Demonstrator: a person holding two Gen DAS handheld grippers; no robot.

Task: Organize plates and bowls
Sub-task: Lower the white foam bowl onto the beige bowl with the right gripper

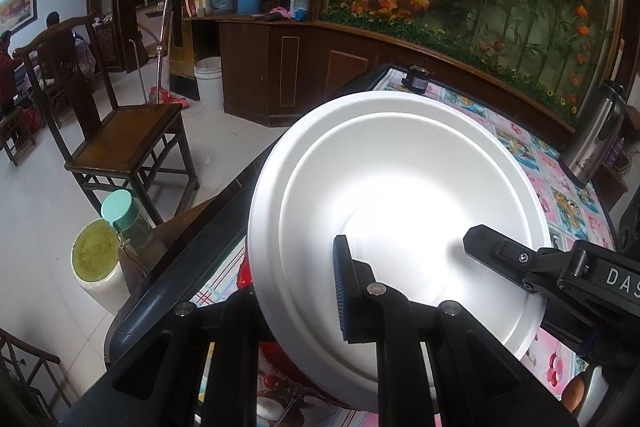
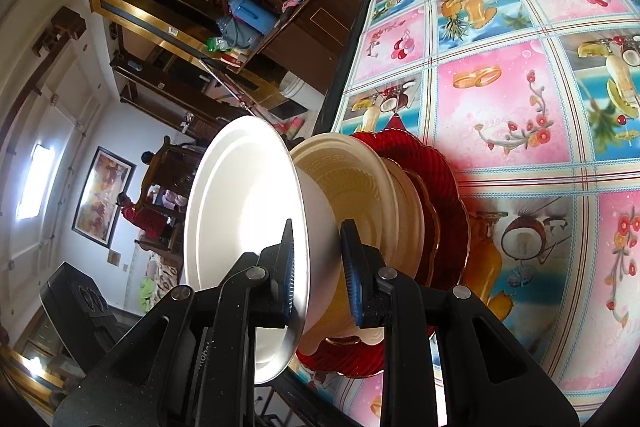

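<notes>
The right tongs (image 2: 316, 267) were clamped on the rim of a white bowl (image 2: 244, 219), one blue-padded finger inside the rim and the other against the outer wall; the left tongs (image 1: 344, 291) were nearly closed on the same bowl's near rim, with one ribbed finger showing inside it and the other hidden behind it; in the left wrist view the right tongs (image 1: 480, 239) reached in from the right side over the bowl (image 1: 400, 195). The bowl was tilted and hung over a stack just beyond the right tongs; that stack was a cream bowl (image 2: 352, 179) on a cream plate (image 2: 404, 207), all sitting on a red glass plate (image 2: 444, 195) with a scalloped edge; the white bowl's base sat inside the cream bowl's mouth, though contact could not be judged. The stack stood near the edge of the desk (image 2: 500, 107), which wore a pink and blue cloth with fruit pictures. Beyond the left tongs, off the desk, stood a wooden chair (image 1: 128, 135); to their right a steel flask (image 1: 596, 135) stood on the desk.
</notes>
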